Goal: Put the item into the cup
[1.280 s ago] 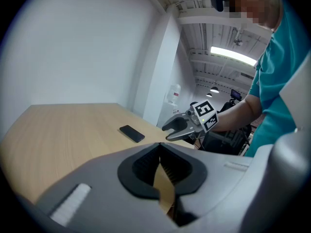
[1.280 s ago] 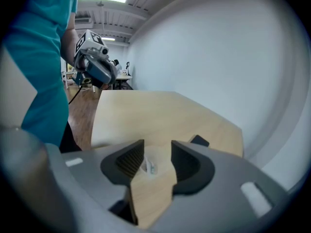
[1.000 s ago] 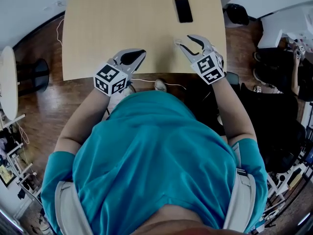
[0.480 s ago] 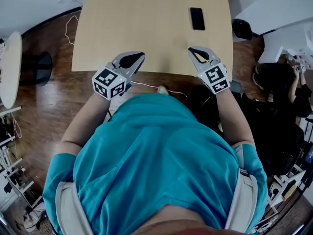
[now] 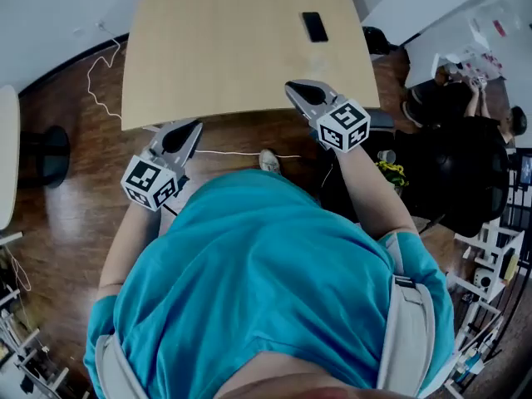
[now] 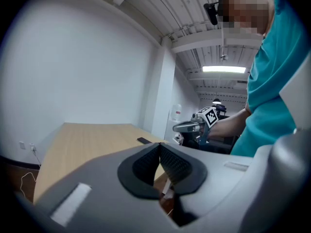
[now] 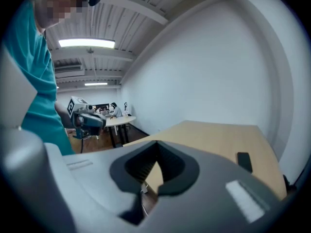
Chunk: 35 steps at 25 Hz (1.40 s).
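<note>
1. On the table (image 5: 224, 48) I see no cup in any view, and the only loose thing is a dark flat slab, probably a phone (image 5: 314, 26), on the far right part of the top. I can't say for sure that it is the item.
2. If it is, I judge it stiff, thin and smooth. It should be light enough to lift but slippery on its faces, so I'd pinch it across the two long edges near the middle.
3. It lies beyond the right tongs (image 5: 291, 86) and slightly to their right, well apart from them. Those tongs sit at the table's near edge, pressed together on nothing.
4. The left tongs (image 5: 196, 124) hang off the table over the wooden floor (image 5: 75, 189), farther from the phone. Their tips also meet, with nothing pinched.
5. Both tongs must spread before any pickup, and I need to find the cup first.
</note>
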Available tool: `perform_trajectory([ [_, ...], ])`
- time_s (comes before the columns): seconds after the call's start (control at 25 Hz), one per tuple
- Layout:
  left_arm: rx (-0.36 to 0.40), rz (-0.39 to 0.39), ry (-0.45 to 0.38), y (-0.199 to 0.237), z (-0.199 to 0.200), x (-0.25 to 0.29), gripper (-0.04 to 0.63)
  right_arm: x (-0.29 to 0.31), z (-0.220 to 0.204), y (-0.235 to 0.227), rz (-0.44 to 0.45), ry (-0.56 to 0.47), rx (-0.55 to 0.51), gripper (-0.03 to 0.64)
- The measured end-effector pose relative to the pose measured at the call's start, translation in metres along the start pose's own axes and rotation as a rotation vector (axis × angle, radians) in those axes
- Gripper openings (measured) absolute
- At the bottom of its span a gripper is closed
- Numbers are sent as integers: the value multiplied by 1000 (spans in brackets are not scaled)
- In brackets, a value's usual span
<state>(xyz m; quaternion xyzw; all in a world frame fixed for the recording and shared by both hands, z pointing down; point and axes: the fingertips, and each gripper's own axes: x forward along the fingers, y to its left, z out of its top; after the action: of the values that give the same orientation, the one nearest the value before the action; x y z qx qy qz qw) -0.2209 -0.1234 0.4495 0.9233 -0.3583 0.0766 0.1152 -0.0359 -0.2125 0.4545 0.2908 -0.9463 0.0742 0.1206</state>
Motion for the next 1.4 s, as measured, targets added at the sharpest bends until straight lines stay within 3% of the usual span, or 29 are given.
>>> perform_trajectory([
  [0.12,-23,19,-6,0,-7,-40,5,-9,8,34,13,-9,10,0],
  [0.28,-69,23,-42,-17,-10,-55,5,-44,17,62,23,-13,-13,2],
  [0.44,-49,9,-80,-47,-2,-56,5,-80,24,77,28,-47,-3,2],
  [0.76,-16,42,-97,-174,18,3,6,-220,6,73,118,-125,17,2],
  [0.96,-49,50,-96,-254,-3,17,5,-285,-36,98,180,-120,30,2],
  [1.12,-33,48,-46,-317,-16,23,5,-337,-64,99,196,-151,119,2],
  [1.4,-25,120,-70,-334,-17,-21,6,-360,-78,127,210,-187,163,2],
])
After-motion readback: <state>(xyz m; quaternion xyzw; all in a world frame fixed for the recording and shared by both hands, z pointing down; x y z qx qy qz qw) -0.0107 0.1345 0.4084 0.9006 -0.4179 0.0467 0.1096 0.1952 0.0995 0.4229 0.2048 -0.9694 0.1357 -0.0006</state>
